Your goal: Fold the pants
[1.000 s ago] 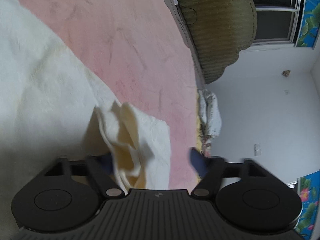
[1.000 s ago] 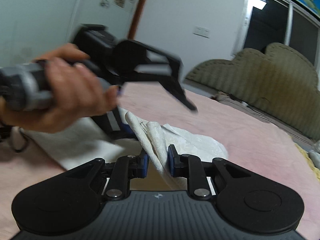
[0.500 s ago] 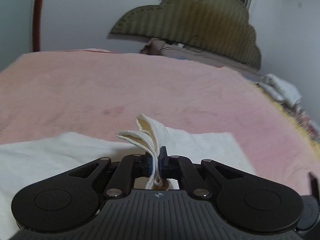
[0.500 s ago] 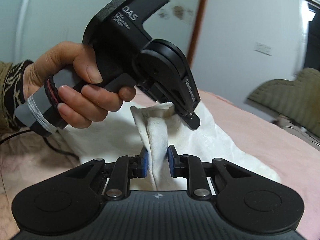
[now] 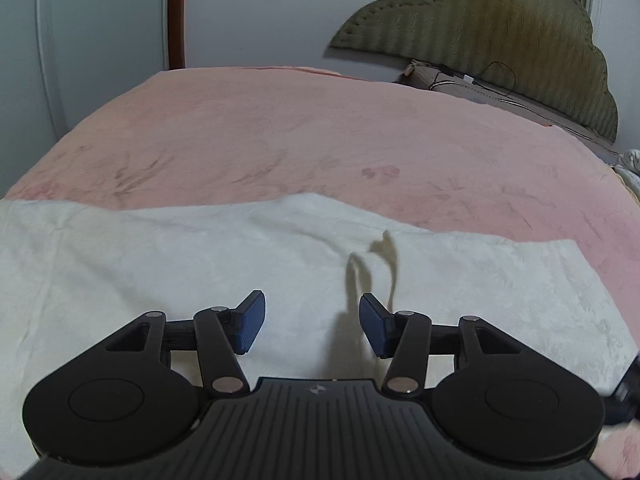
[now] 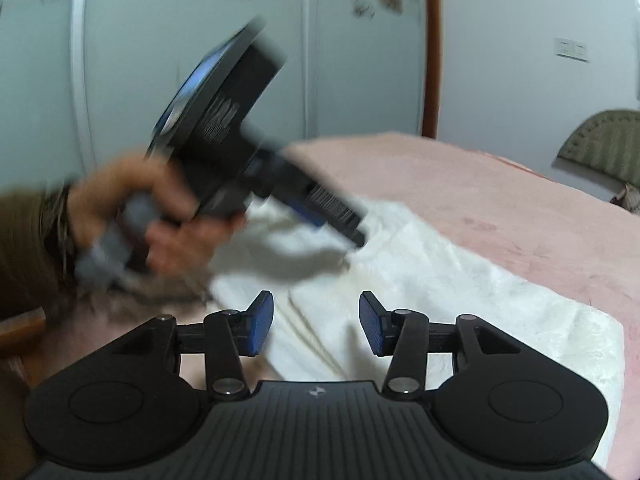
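The white pants (image 5: 200,264) lie folded flat on the pink bed cover (image 5: 320,132). My left gripper (image 5: 310,326) is open and empty just above the cloth, casting a finger shadow on it. My right gripper (image 6: 316,326) is open and empty over the near edge of the pants (image 6: 460,292), where stacked folded layers show. In the right wrist view the left gripper (image 6: 340,220) appears blurred, held in a hand above the pants.
An olive padded headboard (image 5: 500,36) stands at the far end of the bed, with cables and a pillow below it. A wardrobe wall and a brown door frame (image 5: 176,12) lie behind. A bundle of cloth (image 5: 630,168) sits off the bed's right edge.
Both grippers have let go of the pants and opened. The raised fold they held has dropped flat onto the bed. The left gripper has pulled back and is moving.
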